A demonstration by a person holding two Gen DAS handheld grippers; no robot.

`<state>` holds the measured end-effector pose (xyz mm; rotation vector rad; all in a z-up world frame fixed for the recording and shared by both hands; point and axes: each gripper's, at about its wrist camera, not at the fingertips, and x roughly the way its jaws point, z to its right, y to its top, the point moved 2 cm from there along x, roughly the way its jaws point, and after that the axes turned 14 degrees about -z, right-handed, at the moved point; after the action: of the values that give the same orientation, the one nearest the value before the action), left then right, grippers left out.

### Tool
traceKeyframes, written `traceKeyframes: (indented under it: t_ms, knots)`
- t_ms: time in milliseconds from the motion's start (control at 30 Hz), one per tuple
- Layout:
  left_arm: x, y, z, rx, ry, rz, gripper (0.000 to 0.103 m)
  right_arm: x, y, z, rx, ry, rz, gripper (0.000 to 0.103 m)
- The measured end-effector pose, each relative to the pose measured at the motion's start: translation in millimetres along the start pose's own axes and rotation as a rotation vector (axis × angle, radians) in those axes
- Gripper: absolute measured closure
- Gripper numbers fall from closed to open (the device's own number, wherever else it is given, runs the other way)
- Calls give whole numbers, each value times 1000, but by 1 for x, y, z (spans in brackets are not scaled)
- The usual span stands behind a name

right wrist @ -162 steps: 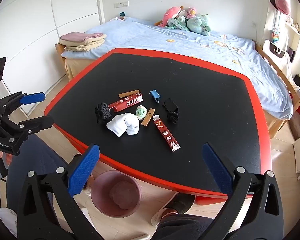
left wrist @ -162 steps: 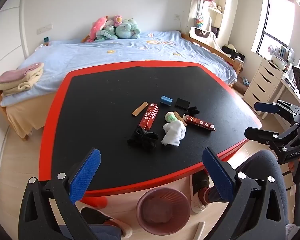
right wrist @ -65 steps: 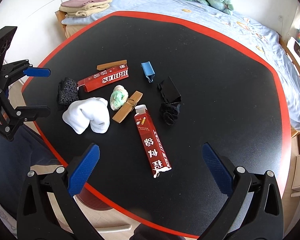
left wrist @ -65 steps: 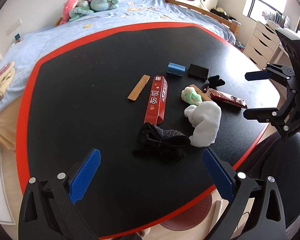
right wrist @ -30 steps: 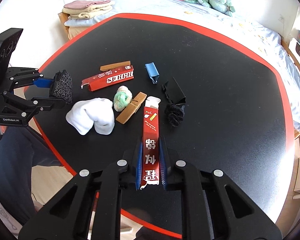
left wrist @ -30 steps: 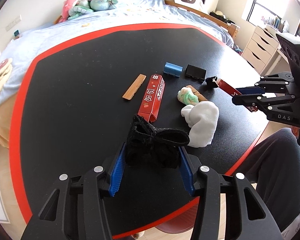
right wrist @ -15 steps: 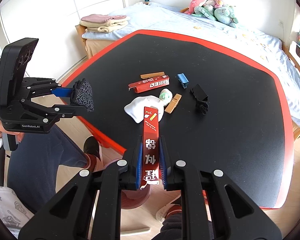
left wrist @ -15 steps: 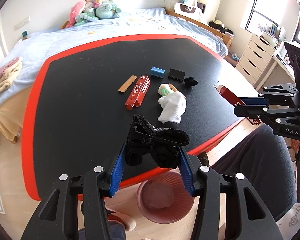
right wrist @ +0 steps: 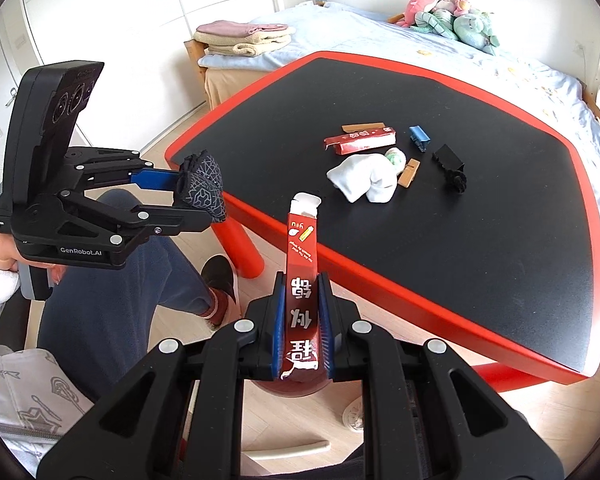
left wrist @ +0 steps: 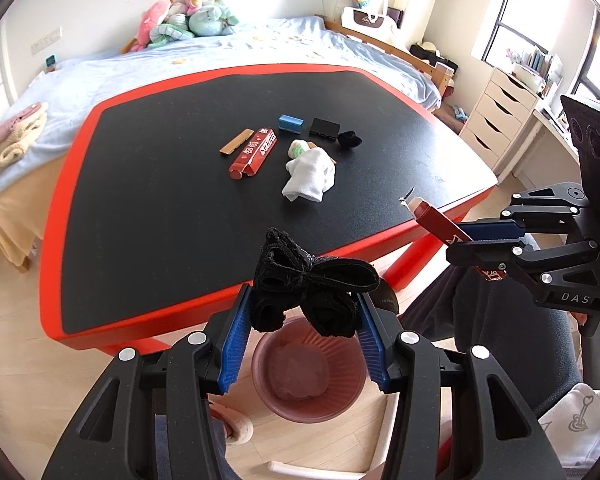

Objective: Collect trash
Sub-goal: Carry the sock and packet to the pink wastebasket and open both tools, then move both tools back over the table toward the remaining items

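Two hand-held grippers off the tabletop (left wrist: 180,184) edge: left hand-held gripper (left wrist: 302,322), marked "GenRobot.AI", clamped on black fabric wad (left wrist: 308,284) above pink bin (left wrist: 284,404); right hand-held gripper (right wrist: 302,320), marked "DAS", clamped on red carton (right wrist: 302,280).

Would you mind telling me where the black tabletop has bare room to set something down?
The tabletop is bare along its left side, from the red edge to the red carton, and in front of the white cloth toward the near edge. The far half toward the bed is bare too. It is crowded around the blue clip and black clip.
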<state>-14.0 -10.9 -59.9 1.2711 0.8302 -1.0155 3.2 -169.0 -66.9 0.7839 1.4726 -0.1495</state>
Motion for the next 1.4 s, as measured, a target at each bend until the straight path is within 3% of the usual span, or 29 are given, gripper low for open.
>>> traceKeyframes:
  t_ms: [467, 567, 600, 633, 667, 700, 767, 1400]
  knots:
    - [4, -14, 7, 7, -9, -20, 54, 11, -6, -10, -14, 49, -22, 88]
    - [5, -15, 6, 7, -29, -24, 50, 14, -6, -11, -21, 64, -28, 87]
    - [5, -15, 7, 7, -25, -23, 42, 15, -6, -11, -22, 61, -35, 73]
    - [5, -15, 6, 8, -23, -20, 25, 16, -7, -10, -20, 48, -37, 59]
    - [4, -15, 5, 3, -16, -8, 16, 17, -7, -8, -15, 38, -33, 32]
    - [2, -16, 4, -3, -8, 7, 13, 17, -7, -6, -4, 36, -24, 20]
    - [4, -16, 1, -17, 9, -2, 12, 17, -7, -2, 18, 32, -22, 13]
    - [1, -16, -8, -46, 29, 11, 8, 16, -8, 10, 76, 25, -34, 6]
